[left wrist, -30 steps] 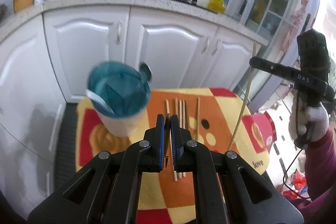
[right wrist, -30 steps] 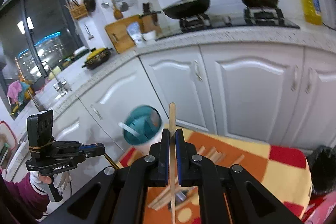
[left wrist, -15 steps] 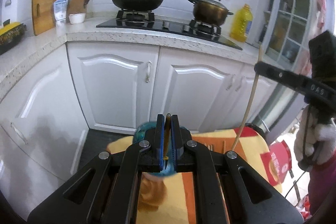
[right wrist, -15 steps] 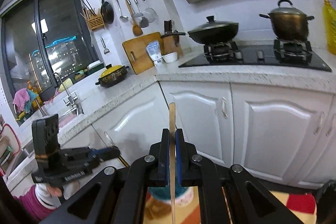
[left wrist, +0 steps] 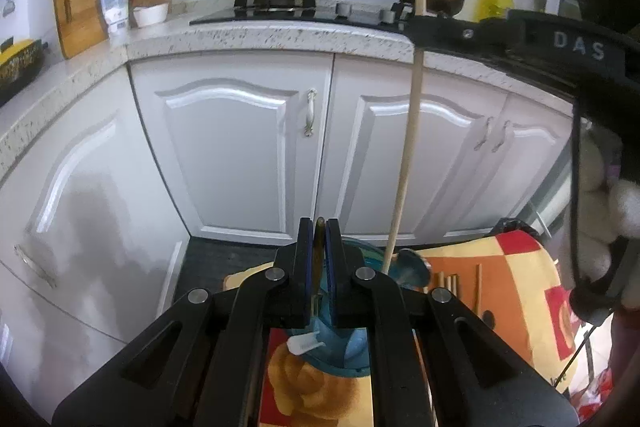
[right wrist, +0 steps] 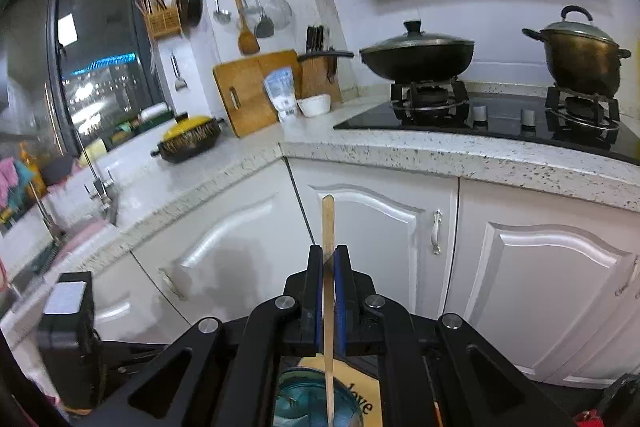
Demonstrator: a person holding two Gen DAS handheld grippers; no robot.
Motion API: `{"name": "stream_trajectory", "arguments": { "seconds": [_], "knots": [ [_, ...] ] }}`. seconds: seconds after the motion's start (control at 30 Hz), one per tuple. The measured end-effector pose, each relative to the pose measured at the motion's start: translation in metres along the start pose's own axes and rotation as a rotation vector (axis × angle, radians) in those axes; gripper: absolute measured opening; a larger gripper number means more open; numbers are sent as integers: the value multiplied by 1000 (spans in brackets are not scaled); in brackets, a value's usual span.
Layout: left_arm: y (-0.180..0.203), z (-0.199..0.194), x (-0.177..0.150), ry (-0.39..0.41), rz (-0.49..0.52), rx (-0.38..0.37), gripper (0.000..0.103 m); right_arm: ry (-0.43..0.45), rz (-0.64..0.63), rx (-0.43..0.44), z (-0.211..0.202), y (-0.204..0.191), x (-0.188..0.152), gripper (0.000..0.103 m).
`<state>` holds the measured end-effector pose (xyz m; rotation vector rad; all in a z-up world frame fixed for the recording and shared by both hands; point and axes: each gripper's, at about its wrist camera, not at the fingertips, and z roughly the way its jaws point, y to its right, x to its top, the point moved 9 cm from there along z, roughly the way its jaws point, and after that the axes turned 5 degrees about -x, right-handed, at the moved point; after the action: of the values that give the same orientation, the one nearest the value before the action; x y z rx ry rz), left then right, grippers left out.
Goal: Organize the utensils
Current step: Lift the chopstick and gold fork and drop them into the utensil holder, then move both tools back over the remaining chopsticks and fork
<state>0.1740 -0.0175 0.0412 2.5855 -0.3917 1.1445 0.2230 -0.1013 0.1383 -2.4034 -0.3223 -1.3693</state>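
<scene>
My left gripper (left wrist: 319, 225) is shut on a thin brown chopstick (left wrist: 319, 255), seen edge-on between the pads. Right under it stands the teal cup (left wrist: 352, 351) with a white spoon handle (left wrist: 304, 341) inside. My right gripper (left wrist: 419, 23) comes in from the upper right, shut on a long wooden chopstick (left wrist: 405, 147) that hangs down to the cup's rim. In the right wrist view the right gripper (right wrist: 328, 251) clamps that chopstick (right wrist: 328, 219) upright, and the cup (right wrist: 300, 401) lies directly below.
Several loose chopsticks (left wrist: 452, 283) lie on the orange and yellow tablecloth (left wrist: 516, 291) right of the cup. White cabinets (left wrist: 232, 147) and a speckled counter (right wrist: 440, 151) with pans stand close behind. A gloved hand (left wrist: 612, 219) holds the right tool.
Both views have swung up from the table toward the cabinets and stove. The cup has slid under both grippers. The right gripper and its chopstick have come much closer to the left one.
</scene>
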Motion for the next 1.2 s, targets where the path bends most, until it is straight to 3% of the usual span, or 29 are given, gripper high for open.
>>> {"name": "stream_trajectory", "arguments": {
  "seconds": [0.4,0.5,0.6,0.63,0.77,0.97,1.13,1.2],
  "knots": [
    [1,37,-34,-82,-45,-21,5,-236,88,58,68,24,-82,5],
    [0,37,-35,-96,-68,-24,5,-244,148,86,66,31,-89,6],
    [-1,30,-35,-92,-88,-31,8,-247,179,88,57,39,-92,27],
    [-1,26,-35,-86,-96,-33,13,-238,184,84,53,43,-93,35],
    [1,13,-36,-71,-125,-56,37,-234,214,86,36,52,-96,35],
    [10,-3,-37,-54,-115,-38,44,-217,225,70,4,60,-102,38],
    [24,-14,-40,-34,-93,-26,57,-215,189,-4,-24,65,-120,39],
    [31,-17,-42,-32,-85,-26,57,-218,181,-31,-36,67,-131,39]
  ]
}}
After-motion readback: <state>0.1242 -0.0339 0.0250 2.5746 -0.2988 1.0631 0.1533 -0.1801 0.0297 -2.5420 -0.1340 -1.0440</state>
